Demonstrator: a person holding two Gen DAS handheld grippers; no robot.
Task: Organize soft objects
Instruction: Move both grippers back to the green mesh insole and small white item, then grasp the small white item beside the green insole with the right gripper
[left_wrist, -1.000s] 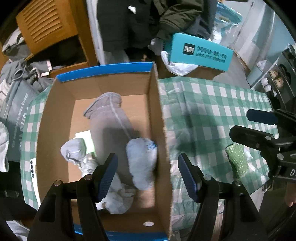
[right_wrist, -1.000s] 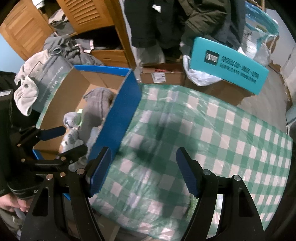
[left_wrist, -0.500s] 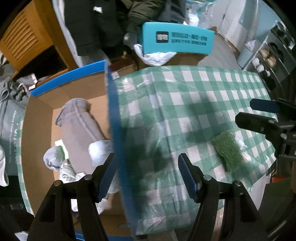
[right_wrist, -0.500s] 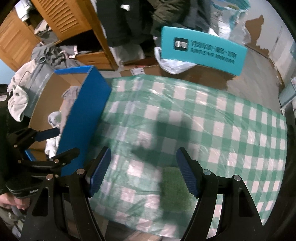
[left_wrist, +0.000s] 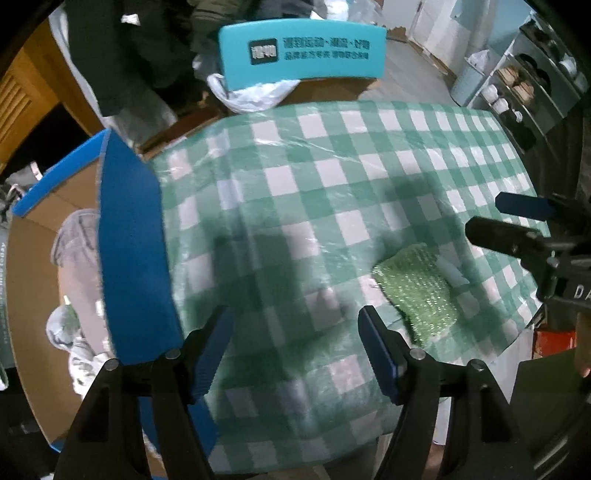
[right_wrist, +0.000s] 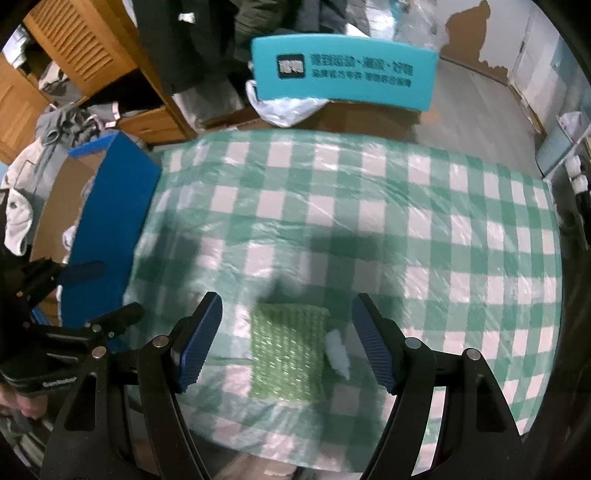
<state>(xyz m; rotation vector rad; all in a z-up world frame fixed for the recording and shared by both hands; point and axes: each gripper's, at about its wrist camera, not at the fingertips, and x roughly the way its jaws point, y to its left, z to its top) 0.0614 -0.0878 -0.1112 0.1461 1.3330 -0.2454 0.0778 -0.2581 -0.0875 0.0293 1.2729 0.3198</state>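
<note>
Both tongs, left tongs (left_wrist: 293, 345) and right tongs (right_wrist: 286, 341), are hanging spread and empty, the right framing the green scouring pad (right_wrist: 288, 352) at its 6 o'clock, needing lowering, pinching, then carrying to the cardboard box (right_wrist: 107, 229) at 9 o'clock.

Green-white checked tablecloth (right_wrist: 369, 206); sparkly green sponge (right_wrist: 288, 350); blue-sided box (left_wrist: 129, 251).

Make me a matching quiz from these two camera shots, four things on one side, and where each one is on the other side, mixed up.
Things:
1. green scrubbing pad
2. grey garment
3. teal sign
4. right claw

Places:
A. inside the cardboard box
B. beyond the far edge of the table
C. open, one finger on each side of the pad
D. flat on the checked tablecloth, near its front edge

Pairs: 1-D, 2-A, 3-B, 4-C
</note>
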